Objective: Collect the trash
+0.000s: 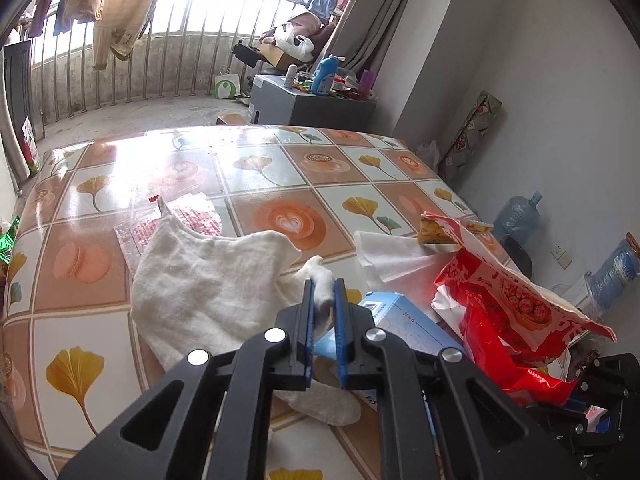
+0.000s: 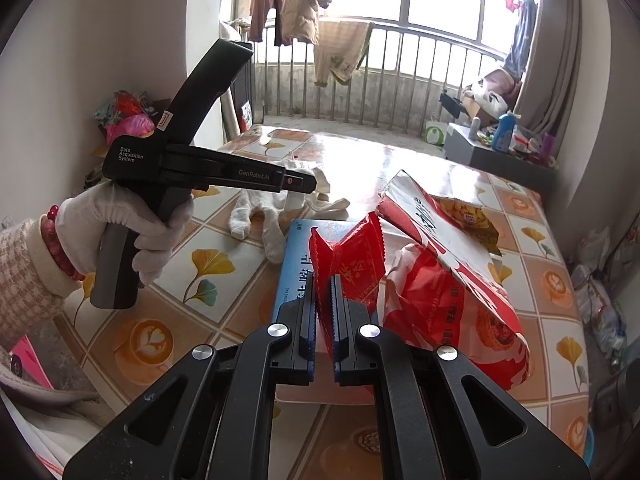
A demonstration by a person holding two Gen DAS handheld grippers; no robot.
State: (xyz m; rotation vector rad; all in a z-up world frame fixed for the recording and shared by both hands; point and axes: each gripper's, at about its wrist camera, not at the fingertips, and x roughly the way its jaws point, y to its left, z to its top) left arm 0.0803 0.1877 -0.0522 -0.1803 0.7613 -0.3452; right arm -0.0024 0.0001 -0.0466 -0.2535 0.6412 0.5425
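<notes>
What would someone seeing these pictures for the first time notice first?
Probably the red snack wrapper pinched upright in the right gripper, over a blue box on the tiled-pattern table. Right beside it, a big torn red and white bag sprawls open. To the left, the left gripper has its jaws shut on a fold of white cloth spread across the table.

Both cams ride on a hand-held gripper, looking forward and down along the fingers, pretty close over the tiled counter. Left view faces the balcony railing at 12 o'clock, red bag at 3. Right view sits further right, same railing at 12, left hand-held gripper at 10. Both share the bag, blue box and white cloth.
</notes>
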